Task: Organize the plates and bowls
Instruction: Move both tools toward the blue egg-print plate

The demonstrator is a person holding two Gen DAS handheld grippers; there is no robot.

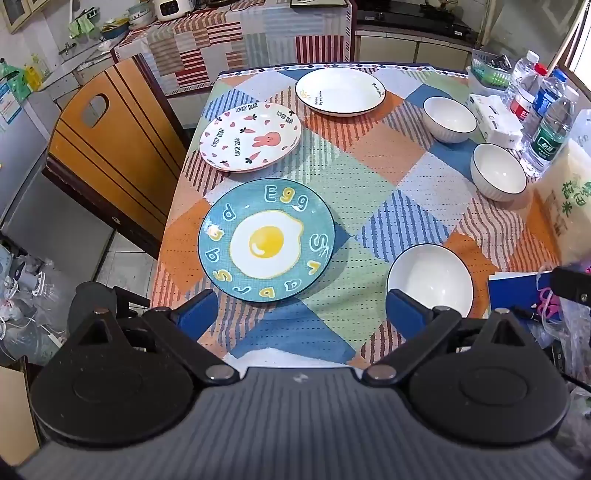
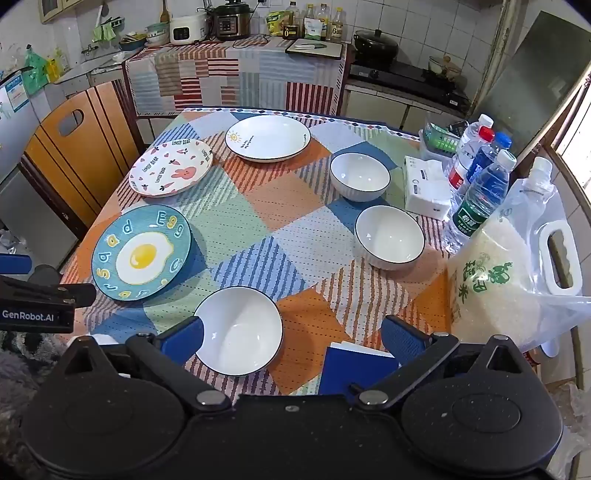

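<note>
Both tongs, the left gripper [image 1: 301, 314] and right gripper [image 2: 291, 338], are held released and empty above the near table edge, while three plates [image 1: 266, 238] and three white bowls [image 2: 238, 330] are spread singly, seemingly awaiting stacking.

A lived-in home kitchen, white-tiled walls, rice cooker [image 2: 187, 28] and pressure cooker [image 2: 232, 21] on a cloth-draped counter [image 2: 236, 79]; oil bottles [image 2: 321, 23], black wok [image 2: 376, 45] on the stove [image 2: 402, 79]; patchwork-clothed dining table [image 2: 258, 229], wooden chair [image 2: 74, 147], bag of rice [image 2: 506, 280].
</note>
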